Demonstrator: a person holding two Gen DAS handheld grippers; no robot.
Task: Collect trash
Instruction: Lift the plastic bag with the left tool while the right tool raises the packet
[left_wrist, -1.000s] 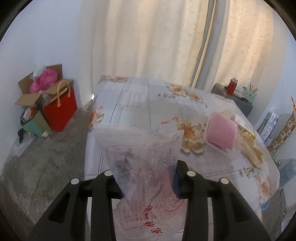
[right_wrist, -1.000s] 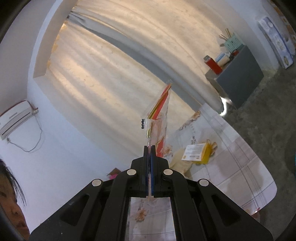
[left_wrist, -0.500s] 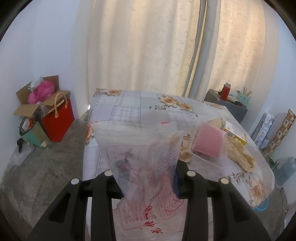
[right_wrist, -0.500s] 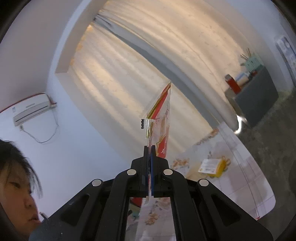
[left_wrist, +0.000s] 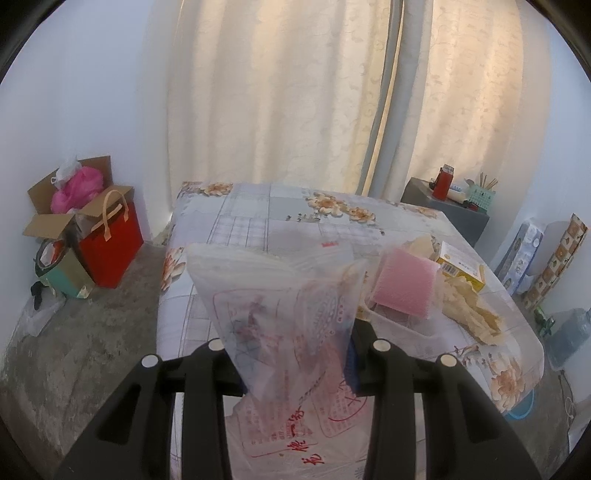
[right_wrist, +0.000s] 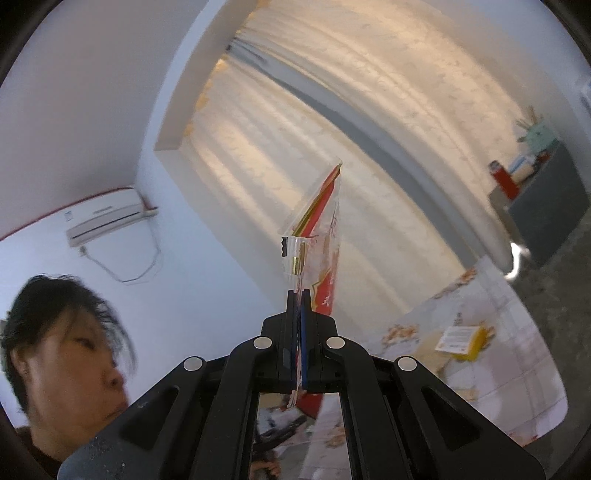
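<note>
Above the tabletop (left_wrist: 258, 221), the left gripper (left_wrist: 291, 336) holds a translucent bag (left_wrist: 280, 306) with red print — its fingers pinch the bag's sides. The right gripper (right_wrist: 298, 306) has its fingers pressed together on a clear wrapper (right_wrist: 317, 236) with red and gold stripes, which stands up before the curtain (right_wrist: 369, 147). On the tabletop lie a pink pad (left_wrist: 404, 290) and a yellow box (left_wrist: 461, 267).

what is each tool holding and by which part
Left tool: translucent plastic bag, gripped around its bunched middle. Right tool: clear wrapper, pinched by its lower edge.
</note>
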